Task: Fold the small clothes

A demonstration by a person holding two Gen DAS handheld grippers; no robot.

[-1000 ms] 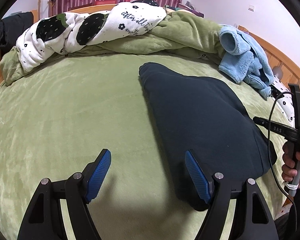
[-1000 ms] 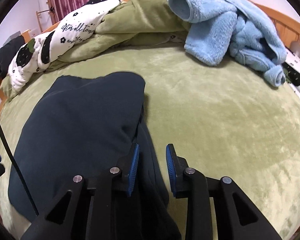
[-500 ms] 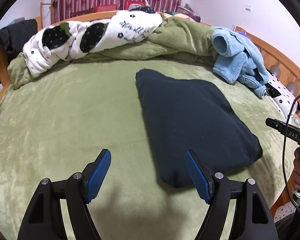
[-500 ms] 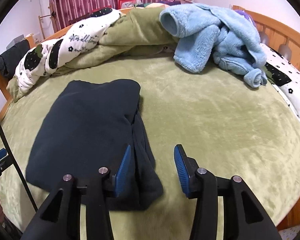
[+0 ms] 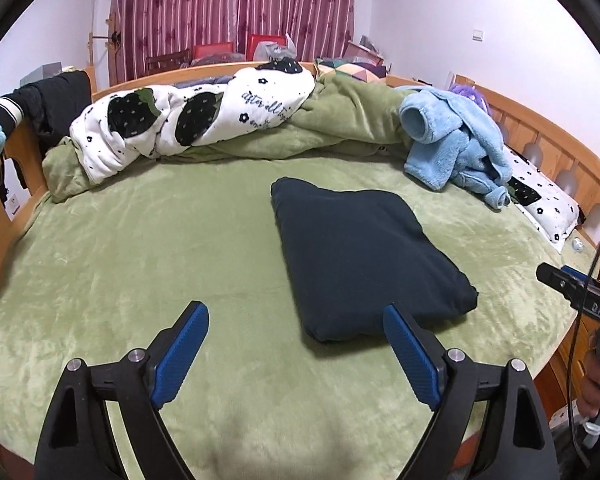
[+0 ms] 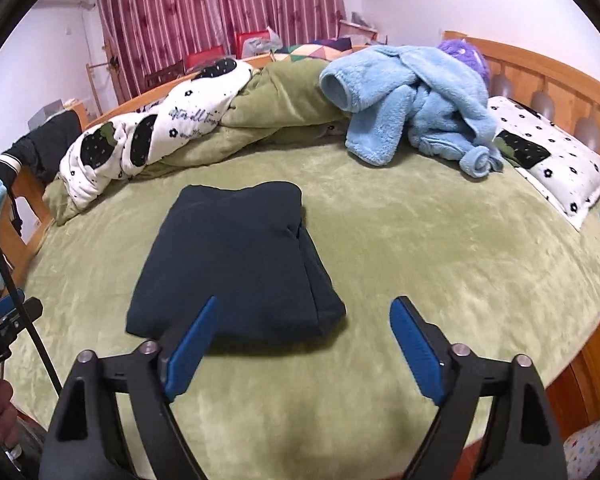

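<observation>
Dark garment (image 5: 364, 256): one, folded into a rough rectangle, lying flat on the green blanket (image 5: 140, 248) near the middle of the bed. Its layered edges show on the right side in the right wrist view (image 6: 236, 256); what kind of garment it is cannot be told, as no sleeve, leg or label shows.

Left gripper (image 5: 296, 350): above the blanket, short of the garment's near edge. Jaws wide apart, having just been opening; nothing between them. Its right pad overlaps the garment's near corner in the picture, but no contact shows. Its tip alone shows at the left edge of the right wrist view (image 6: 8, 308), partly crossed by a black cable.

Right gripper (image 6: 304, 344): above the blanket at the garment's near right corner. Jaws wide apart, having just been opening; nothing gripped. Its left pad hides part of the garment's near edge. In the left wrist view only its body and one blue pad show at the right edge (image 5: 572, 286), with a few fingers of the hand holding it, cut off by the frame.

Blue fleece (image 6: 412, 104): one, crumpled in a heap at the far right, well apart from the dark garment; its shape is unclear.

White quilt (image 5: 188, 120): bunched along the far side, black strawberry print, lettering only partly legible.

Pillow (image 6: 552, 160): at the right edge, partly under the fleece.
</observation>
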